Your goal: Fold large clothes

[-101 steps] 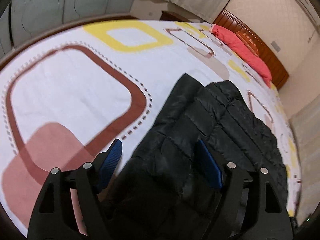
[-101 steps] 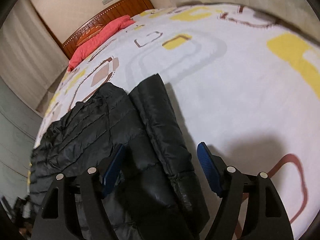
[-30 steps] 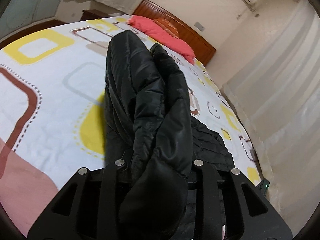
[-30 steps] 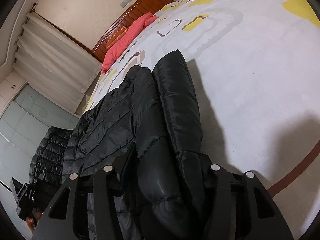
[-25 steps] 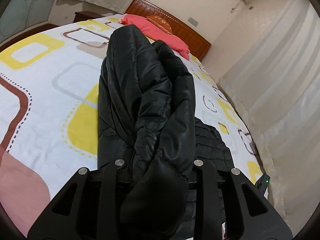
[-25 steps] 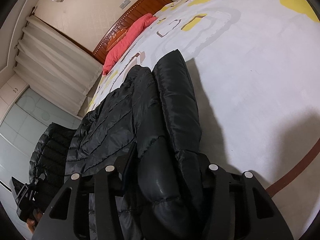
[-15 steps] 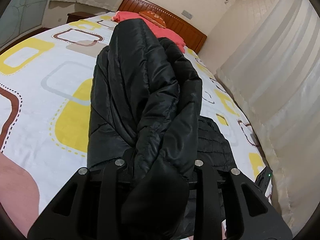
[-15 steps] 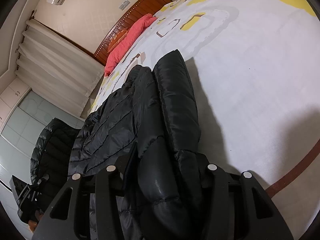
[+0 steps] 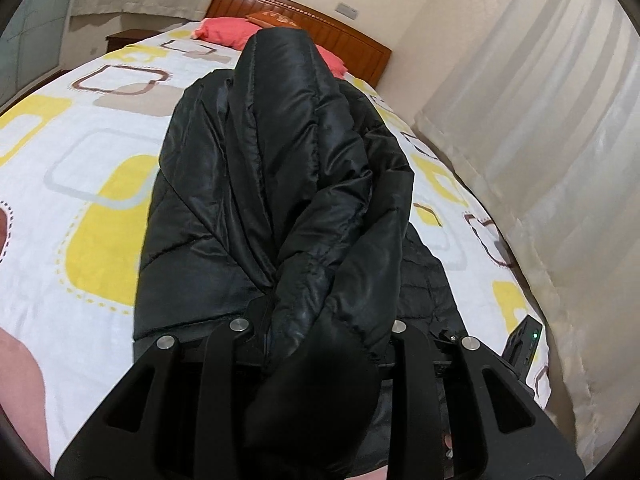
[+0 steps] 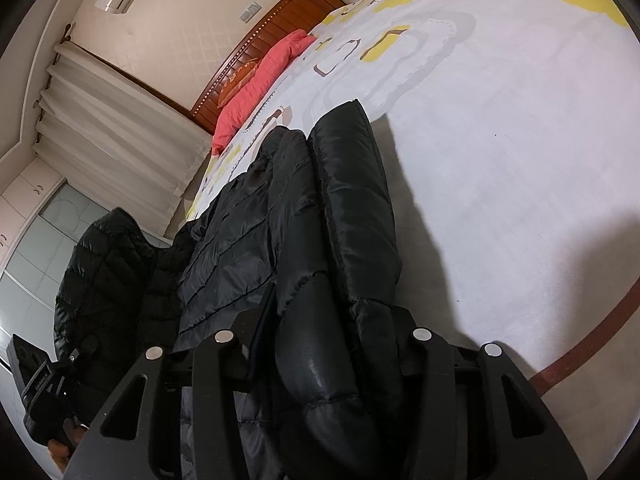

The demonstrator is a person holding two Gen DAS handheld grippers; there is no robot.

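You are mid-fold: both grippers have a bite of the black jacket [image 9: 280, 184], and one side of it is lifted to swing across the rest. The jacket lies on the bed [image 9: 80, 184] along the side nearest the curtains [image 9: 540, 140], its far end pointing toward the headboard [image 9: 304, 16] and the red pillow [image 10: 256, 88].

Your left gripper [image 9: 320, 344] is clamped on a thick bunch of the padded fabric, jaws drawn in tight around it, and that bunch stands well clear of the sheet, hanging as a tall fold in front of the camera. Your right gripper [image 10: 324, 344] grips the edge near the bed's middle; its jaws have just been closing further on the puffy roll between them, and that part rests low against the bed.

Next, I judge, you carry the raised side over the flat part toward the right gripper's edge, keeping both grips firm so the slick shell does not slide out. Lower it so the edges line up, then let go only once the layer lies flat. The padding is springy, so expect it to puff back up; a press along the crease may be needed.
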